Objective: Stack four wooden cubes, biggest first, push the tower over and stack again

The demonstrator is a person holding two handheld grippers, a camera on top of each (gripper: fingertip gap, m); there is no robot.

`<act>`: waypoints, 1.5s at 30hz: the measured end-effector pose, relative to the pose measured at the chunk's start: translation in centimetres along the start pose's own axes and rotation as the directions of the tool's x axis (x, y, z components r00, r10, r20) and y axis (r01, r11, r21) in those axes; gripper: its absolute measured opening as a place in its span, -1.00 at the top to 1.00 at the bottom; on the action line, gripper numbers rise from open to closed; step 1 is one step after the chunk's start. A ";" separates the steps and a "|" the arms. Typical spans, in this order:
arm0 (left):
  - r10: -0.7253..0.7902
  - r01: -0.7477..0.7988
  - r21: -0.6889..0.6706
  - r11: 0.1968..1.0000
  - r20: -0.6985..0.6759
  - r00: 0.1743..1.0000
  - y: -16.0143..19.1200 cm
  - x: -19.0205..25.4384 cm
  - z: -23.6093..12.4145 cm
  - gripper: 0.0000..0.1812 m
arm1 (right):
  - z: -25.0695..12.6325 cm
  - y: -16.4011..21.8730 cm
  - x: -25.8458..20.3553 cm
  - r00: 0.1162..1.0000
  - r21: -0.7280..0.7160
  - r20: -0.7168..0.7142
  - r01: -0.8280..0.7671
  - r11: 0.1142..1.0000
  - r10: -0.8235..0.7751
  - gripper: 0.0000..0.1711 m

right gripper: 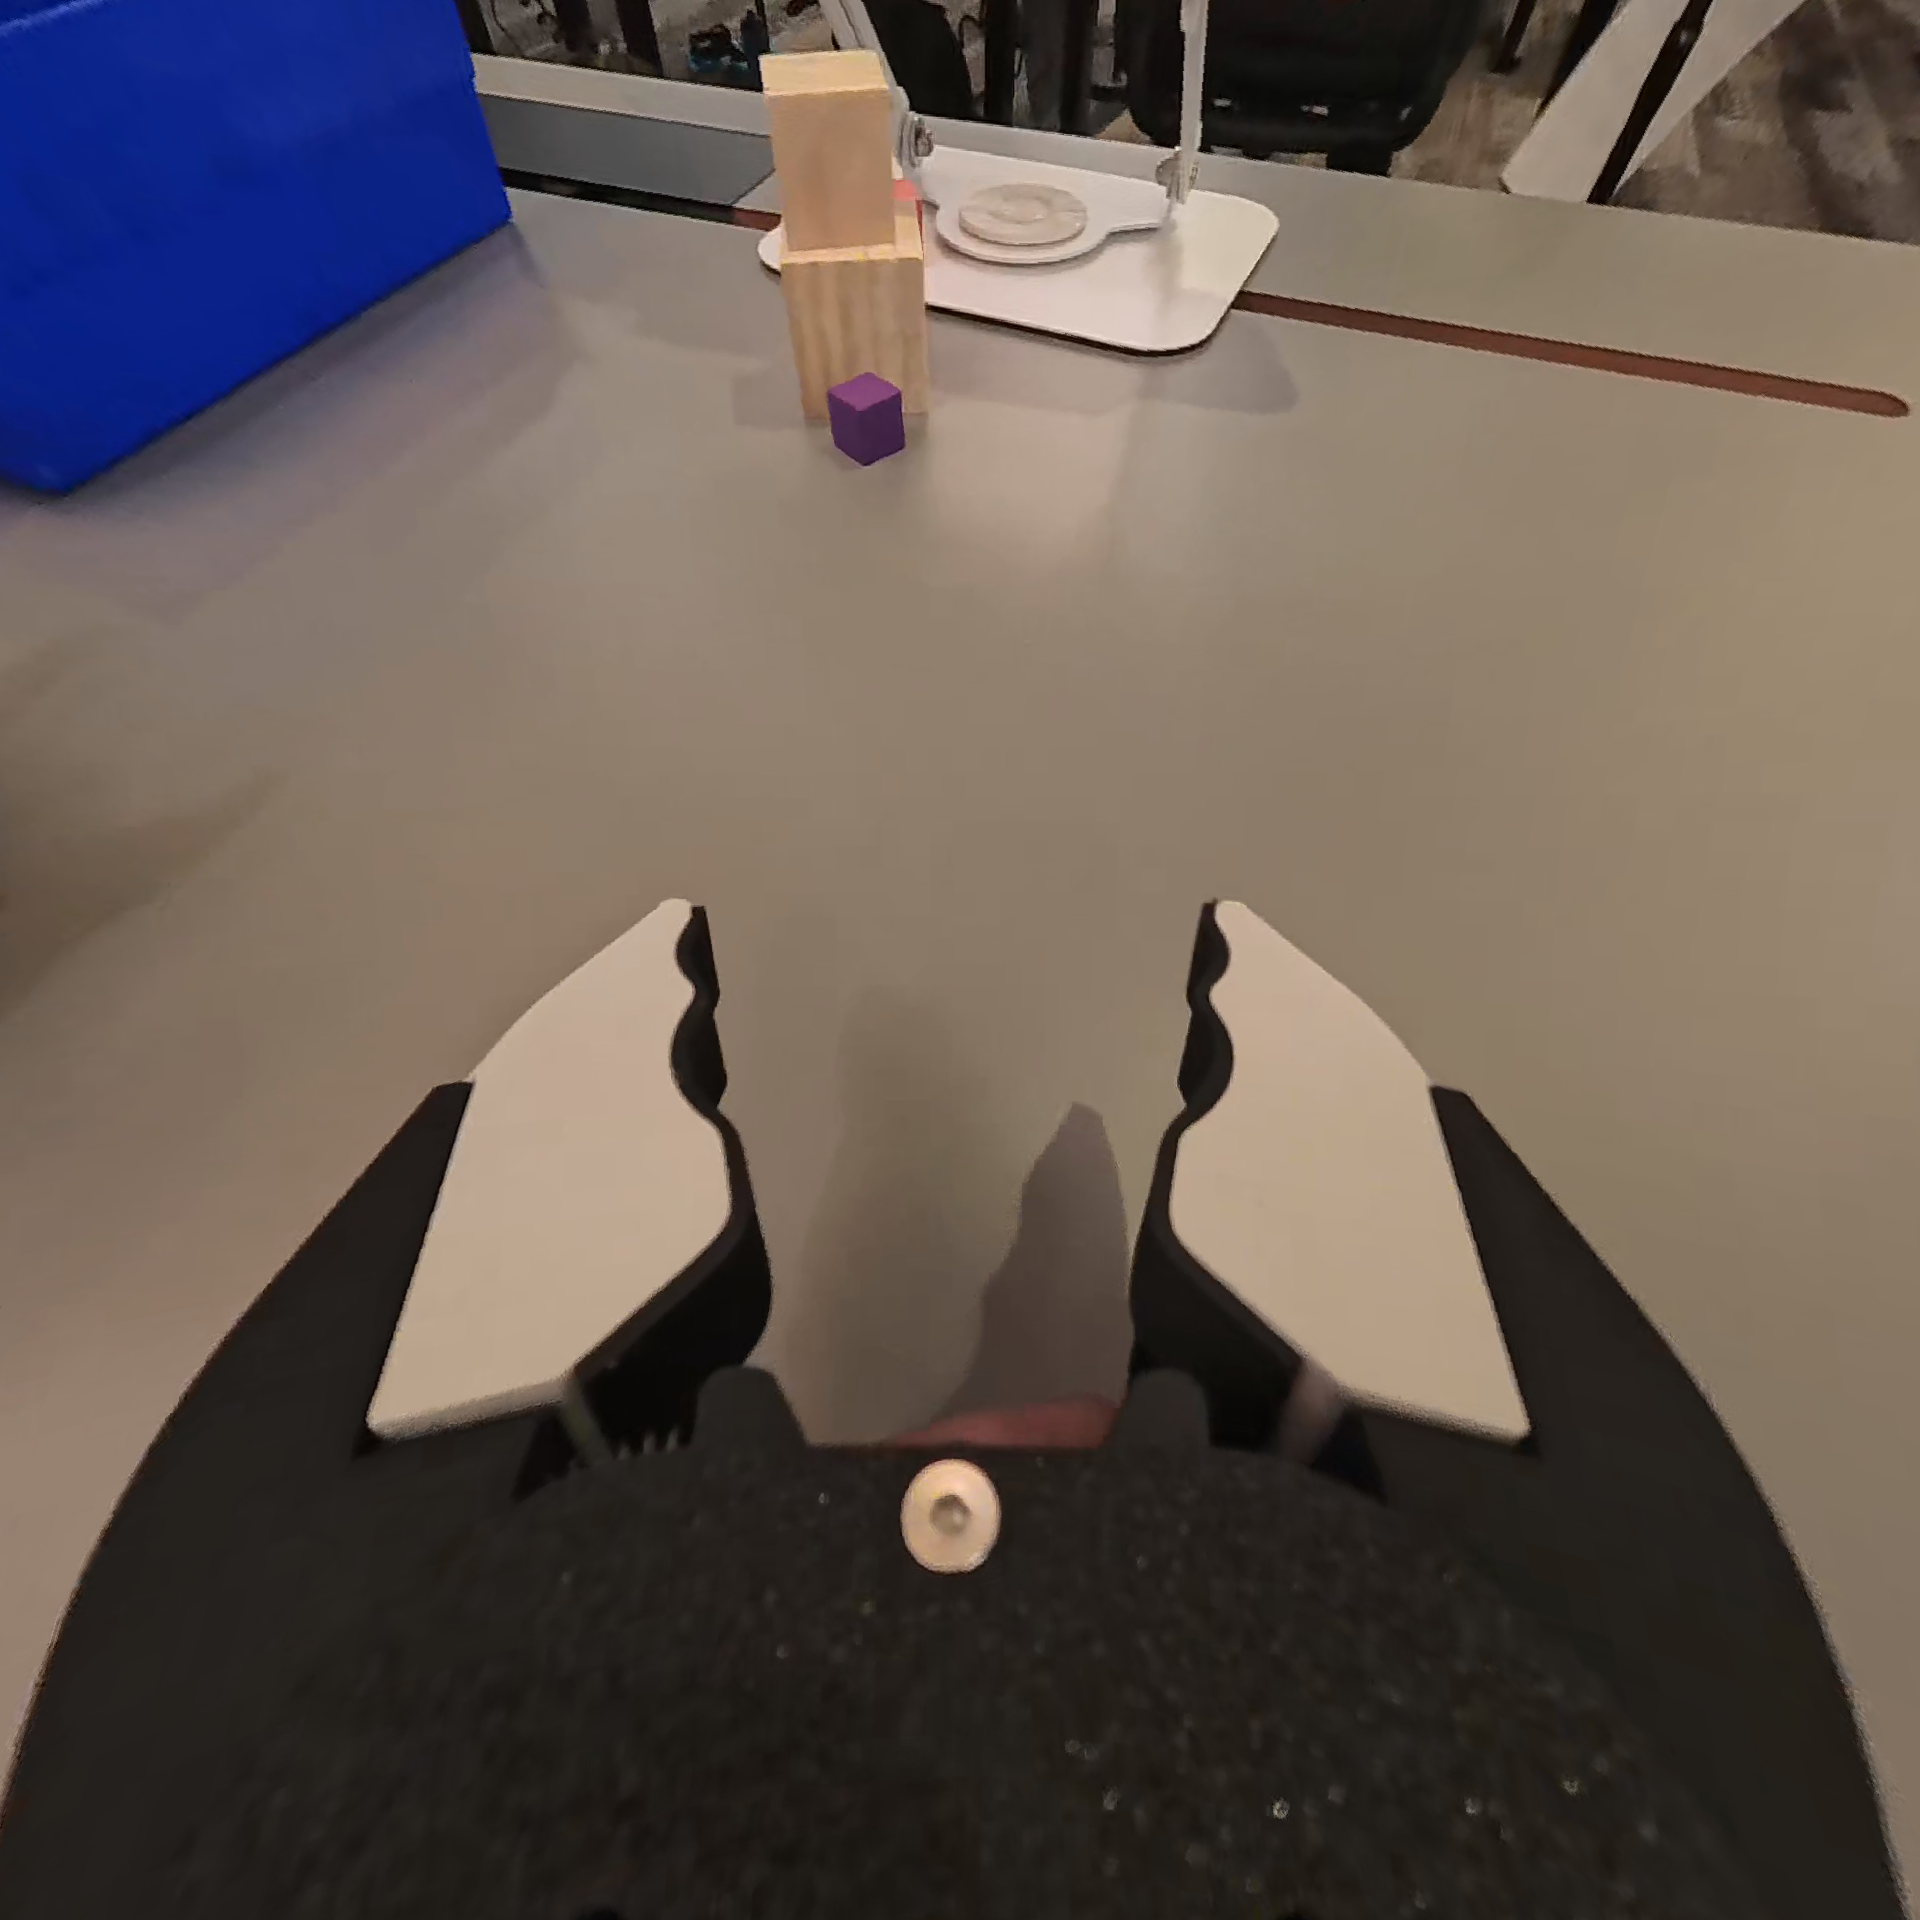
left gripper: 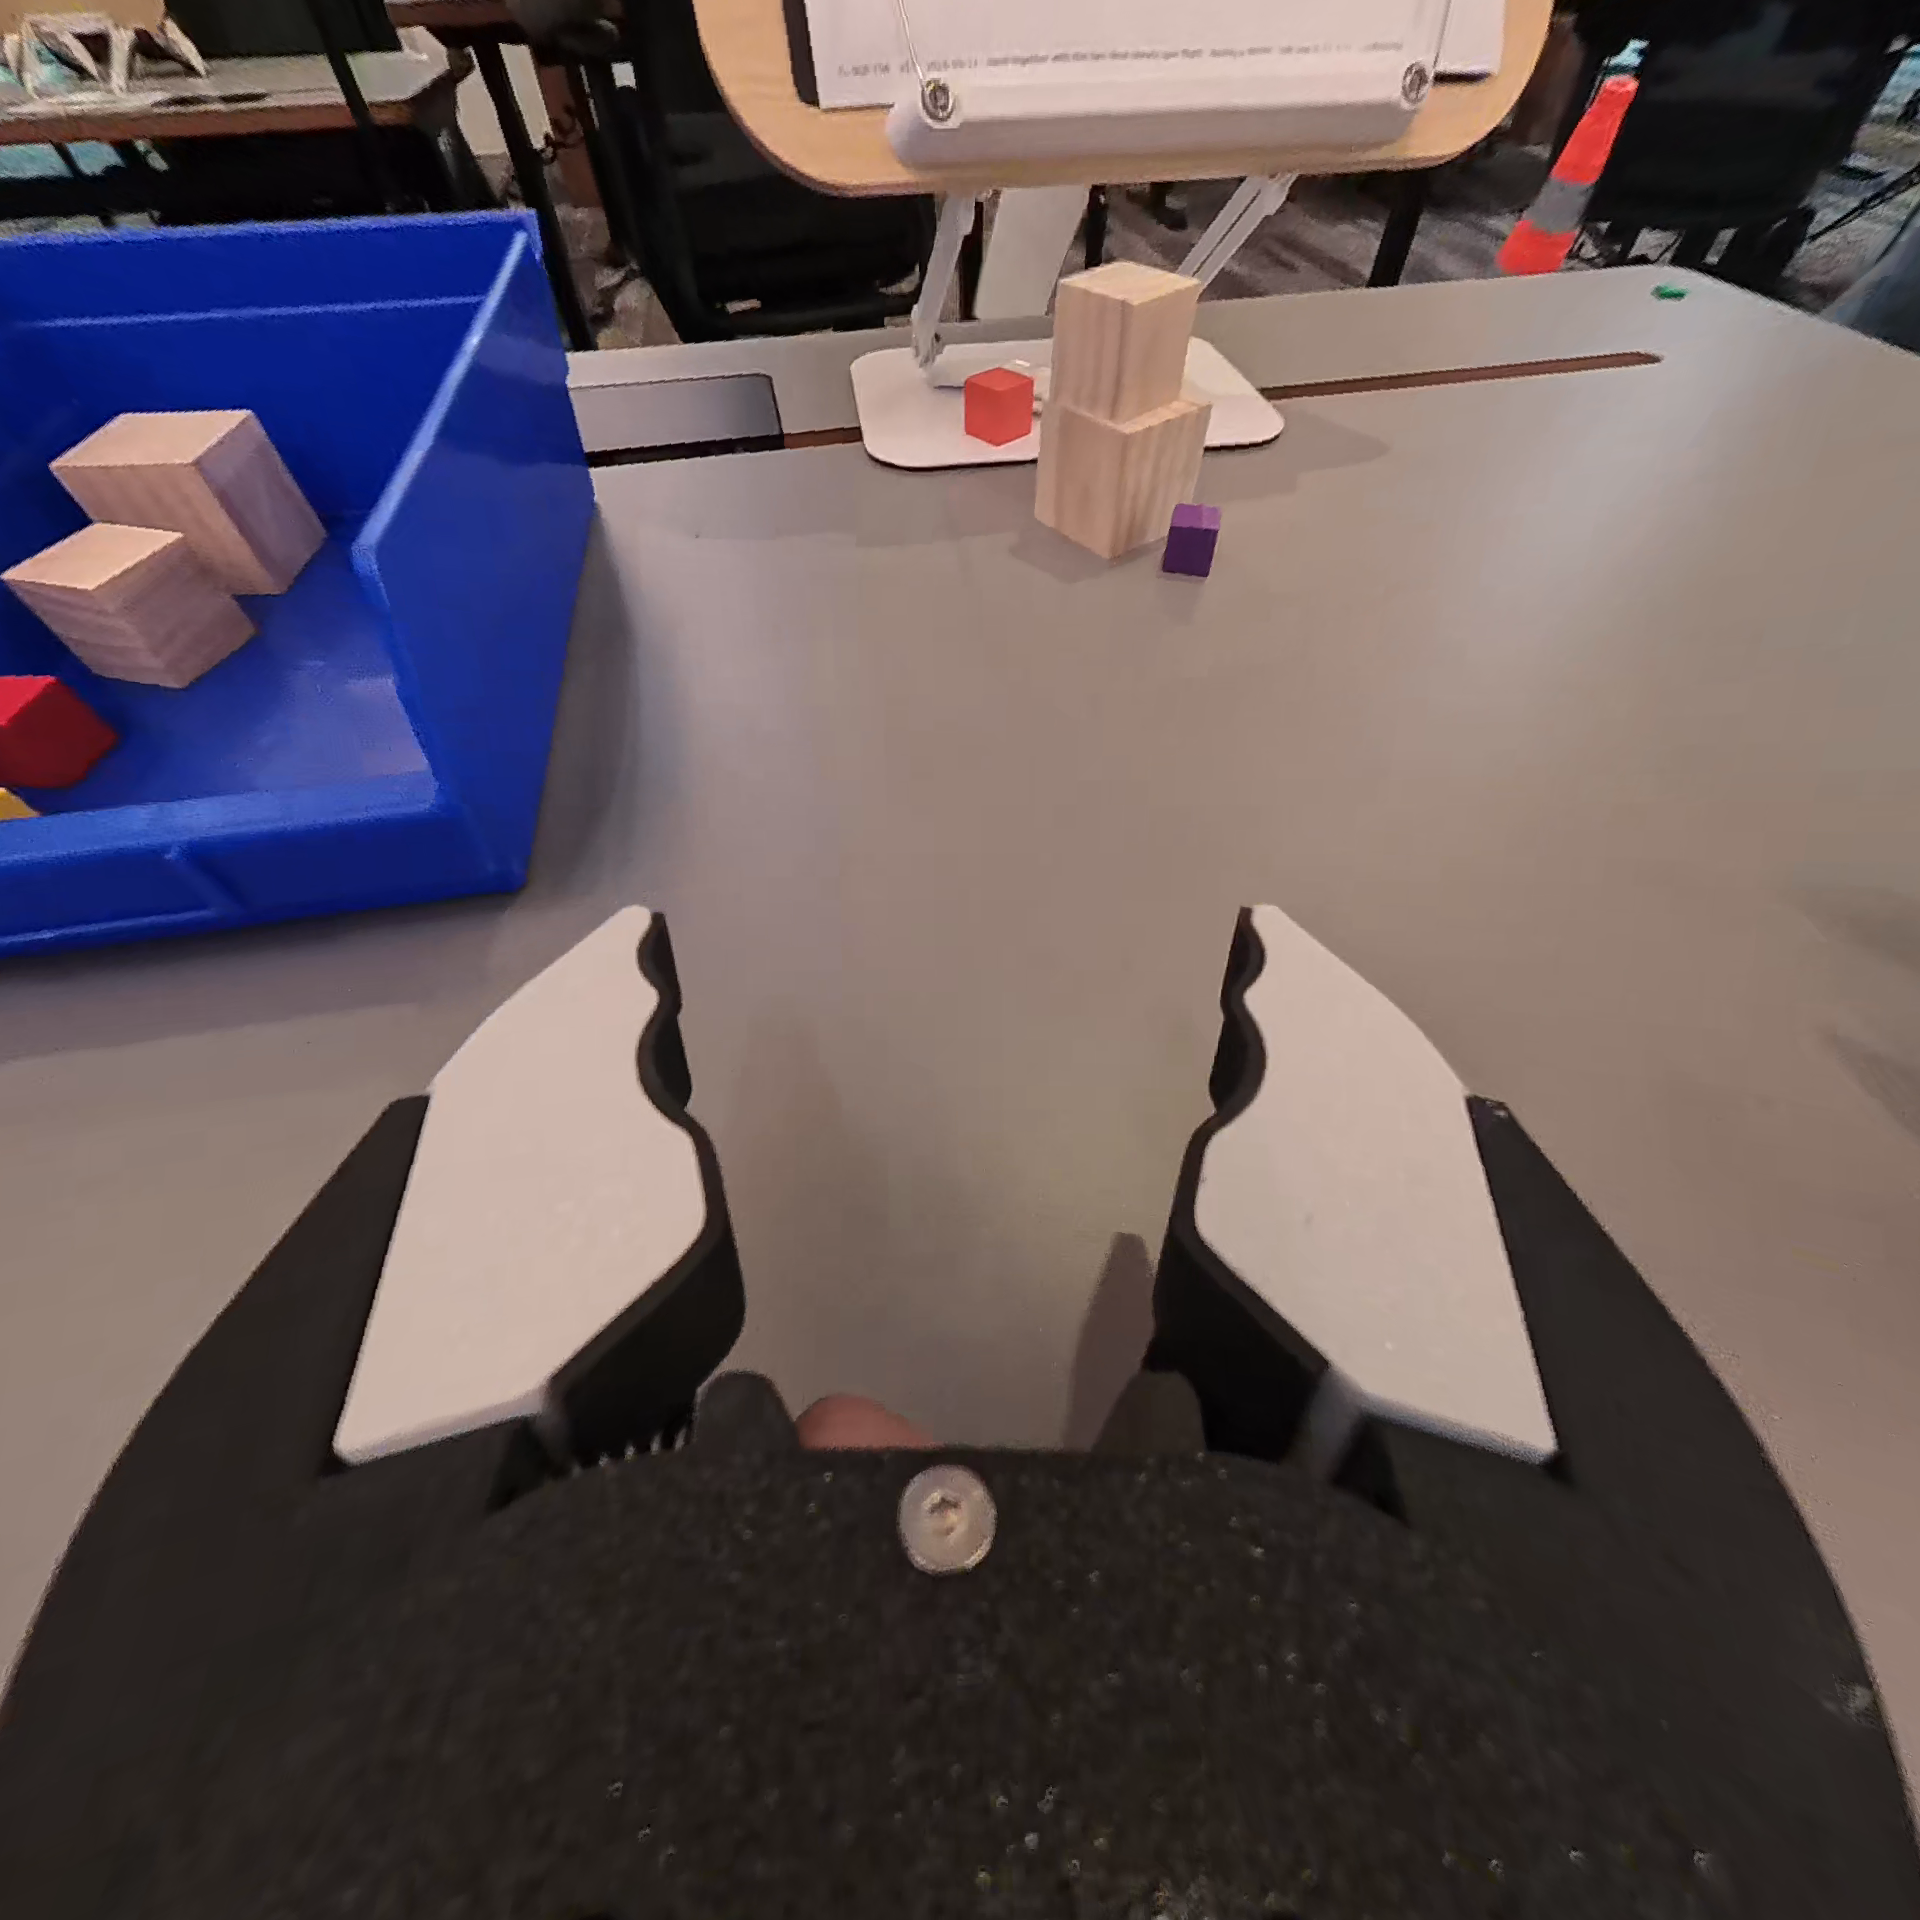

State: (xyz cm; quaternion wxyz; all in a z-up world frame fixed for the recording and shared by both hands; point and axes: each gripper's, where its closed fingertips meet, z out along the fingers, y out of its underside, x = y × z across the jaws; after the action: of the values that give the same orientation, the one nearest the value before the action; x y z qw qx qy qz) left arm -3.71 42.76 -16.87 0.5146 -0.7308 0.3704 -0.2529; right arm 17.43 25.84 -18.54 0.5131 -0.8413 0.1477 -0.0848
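2 grippers sit low in their frames over a grey table [left gripper: 935, 727], each with its fingers spread wide and nothing between them: the left gripper [left gripper: 951, 920] at the bottom of the left wrist view, the right gripper [right gripper: 951, 914] at the bottom of the right wrist view.

At the left edge of the left wrist view stands a blue plastic bin [left gripper: 468, 582], which holds 2 pale wooden cubes [left gripper: 187, 499] leaning one against the other, plus a red block [left gripper: 42, 727] in the lower left corner.

Toward the upper middle of the same frame, a white stand base [left gripper: 1236, 405] carries a wooden board with a sheet clipped to it.

Just in front of that base is a stack of 2: the bigger wooden cube [left gripper: 1117, 478] on the table, and a slightly smaller wooden cube [left gripper: 1122, 338] sitting on top, twisted a little off square.

1 small red cube [left gripper: 997, 405] rests on the stand base just left of the stack, and 1 smaller purple cube [left gripper: 1190, 538] stands on the table beside the stack's lower right corner; whether it touches I cannot tell.
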 end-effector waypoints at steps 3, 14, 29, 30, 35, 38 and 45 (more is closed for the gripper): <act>-0.011 0.011 0.002 1.000 -0.009 1.000 0.0 0.3 -0.2 -0.09 | -0.6 -0.5 0.2 1.000 0.015 -0.022 0.018 1.000 -0.018 -0.02; -0.003 0.003 0.040 0.999 -0.009 1.000 -0.5 0.4 -0.4 -0.02 | -0.7 -0.1 0.9 0.999 0.005 -0.031 0.013 1.000 -0.013 -0.02; 0.040 -0.040 0.026 0.999 -0.009 0.999 -0.3 1.2 -0.4 0.01 | -1.3 -0.1 0.7 0.999 0.003 -0.030 0.019 1.000 -0.019 -0.02; 0.038 -0.038 0.024 0.999 -0.014 0.999 -0.3 1.3 -0.4 0.01 | -1.3 -0.2 0.6 0.999 0.002 -0.031 0.025 1.000 -0.025 -0.02; 0.029 -0.028 0.009 1.000 -0.040 0.999 0.0 1.5 -0.4 0.01 | -1.2 0.4 0.3 0.999 -0.013 -0.017 0.029 0.999 -0.030 -0.02; 0.039 -0.039 0.001 0.999 -0.100 0.994 -0.2 2.3 -0.1 0.03 | -1.1 0.8 0.0 0.999 -0.032 -0.009 0.042 0.999 -0.042 -0.02; 0.101 -0.098 0.026 0.995 -0.218 0.971 -5.6 3.2 6.6 0.04 | -1.0 -0.1 -0.2 0.998 -0.011 0.004 0.071 0.997 -0.071 0.01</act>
State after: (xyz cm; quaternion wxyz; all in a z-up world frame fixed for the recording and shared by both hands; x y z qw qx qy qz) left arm 4.79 45.01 -13.89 0.4883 -0.6750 0.4591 -0.3084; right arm 16.94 25.06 -18.01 0.5055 -0.8489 0.1174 -0.1004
